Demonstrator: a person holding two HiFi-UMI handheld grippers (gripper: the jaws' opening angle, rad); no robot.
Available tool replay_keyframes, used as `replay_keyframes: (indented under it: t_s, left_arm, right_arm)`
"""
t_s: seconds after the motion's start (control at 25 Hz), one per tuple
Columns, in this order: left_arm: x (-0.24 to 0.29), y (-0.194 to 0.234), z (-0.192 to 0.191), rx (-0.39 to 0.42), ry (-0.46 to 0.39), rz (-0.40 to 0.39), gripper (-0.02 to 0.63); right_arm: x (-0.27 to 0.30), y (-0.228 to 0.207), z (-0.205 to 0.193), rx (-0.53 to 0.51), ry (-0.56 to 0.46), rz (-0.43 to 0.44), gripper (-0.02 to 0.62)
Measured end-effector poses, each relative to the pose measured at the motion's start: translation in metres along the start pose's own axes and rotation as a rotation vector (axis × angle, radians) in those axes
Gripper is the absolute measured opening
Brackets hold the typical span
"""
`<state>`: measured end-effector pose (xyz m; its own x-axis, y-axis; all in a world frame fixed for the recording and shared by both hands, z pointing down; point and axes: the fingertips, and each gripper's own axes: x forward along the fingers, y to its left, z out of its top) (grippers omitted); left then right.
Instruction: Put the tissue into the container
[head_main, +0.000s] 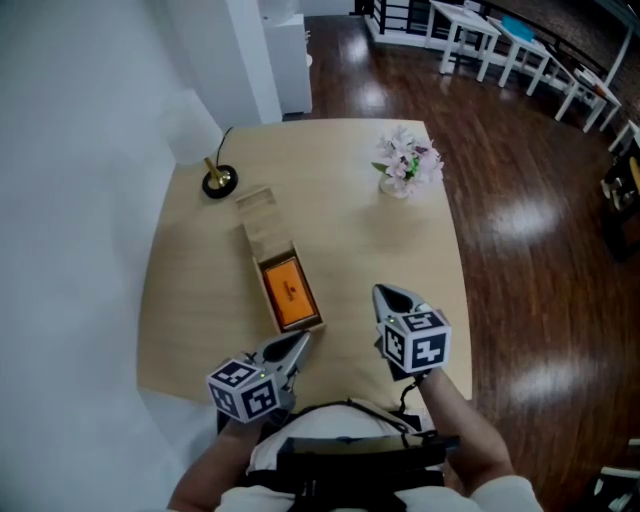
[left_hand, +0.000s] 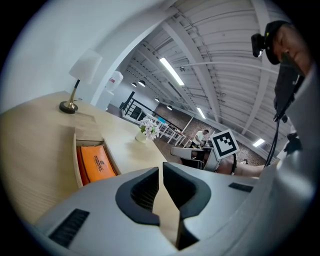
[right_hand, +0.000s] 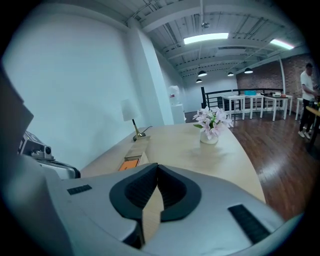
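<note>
An orange tissue pack (head_main: 288, 292) lies inside the open near end of a long wooden box (head_main: 258, 222) at the middle of the light wooden table. My left gripper (head_main: 303, 341) hangs just off the box's near right corner, touching nothing, its jaws drawn together to a thin slit and empty. My right gripper (head_main: 383, 293) is to the right of the box, above bare tabletop, shut and empty. In the left gripper view the pack (left_hand: 97, 164) and box (left_hand: 89, 134) sit left of the jaws (left_hand: 161, 170). The right gripper view shows the box (right_hand: 137, 150) beyond the closed jaws (right_hand: 157, 170).
A small brass lamp (head_main: 217, 180) with a cord stands at the far left corner of the table. A vase of pink flowers (head_main: 405, 165) is at the far right. A white wall runs along the left; dark wooden floor lies right of the table edge (head_main: 458, 250).
</note>
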<state>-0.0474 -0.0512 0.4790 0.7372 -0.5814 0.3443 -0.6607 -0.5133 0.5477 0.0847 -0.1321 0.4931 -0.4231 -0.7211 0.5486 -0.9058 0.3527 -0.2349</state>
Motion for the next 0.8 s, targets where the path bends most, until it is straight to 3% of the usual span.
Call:
replay_keyframes:
  t_s: [0.36,0.8]
  left_arm:
    - [0.005,-0.01,-0.006,0.056,0.04,0.008,0.002]
    - [0.007,-0.019,-0.015,0.079,0.072,-0.002,0.002]
  right_arm:
    - [-0.022,-0.032,-0.002,0.045,-0.011,-0.045,0.0]
    - [-0.037,-0.036,-0.008,0.039,-0.018,-0.047,0.0]
